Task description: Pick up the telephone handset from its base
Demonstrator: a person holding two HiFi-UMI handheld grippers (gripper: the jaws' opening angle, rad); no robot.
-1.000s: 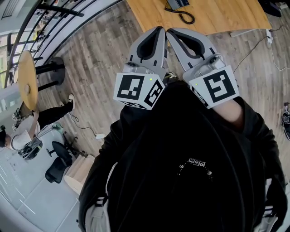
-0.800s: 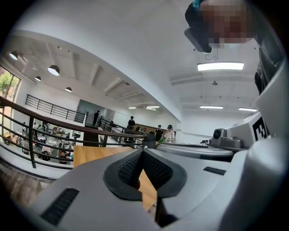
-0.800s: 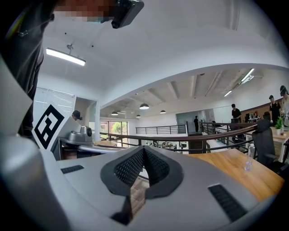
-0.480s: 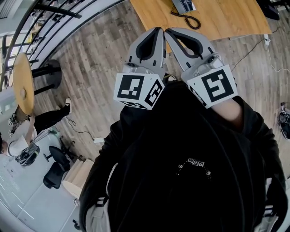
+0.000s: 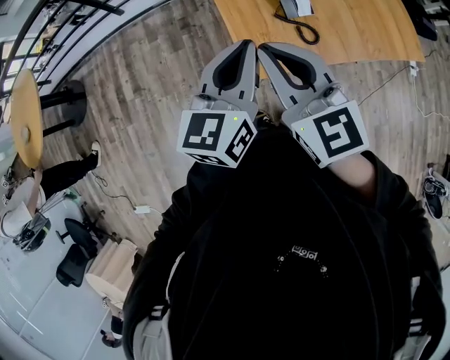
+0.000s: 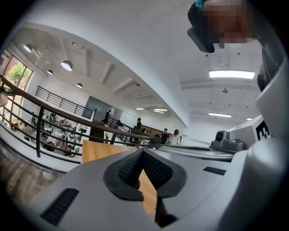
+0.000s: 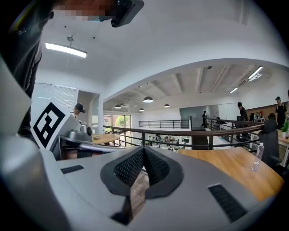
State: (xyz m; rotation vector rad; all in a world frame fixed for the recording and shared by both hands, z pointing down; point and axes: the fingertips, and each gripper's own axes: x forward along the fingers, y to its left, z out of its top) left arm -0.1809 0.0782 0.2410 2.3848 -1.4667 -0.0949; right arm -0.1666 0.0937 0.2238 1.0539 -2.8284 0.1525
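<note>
1. The telephone (image 5: 295,7) is cut off by the head view's top edge; its handset cannot be told apart; only part of the coiled cord (image 5: 307,31) shows.
2. The wooden table (image 5: 358,31) runs off the same edge.
3. In its own view, the left gripper (image 6: 142,151) hides most of that table.

Matt wooden table (image 5: 365,31), wood-plank floor (image 5: 155,105)

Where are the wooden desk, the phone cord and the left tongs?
wooden desk (image 5: 365,29), head view, bare top.
phone cord (image 5: 306,33), head view, black loop.
left tongs (image 5: 248,45), head view, closed tips.
</note>
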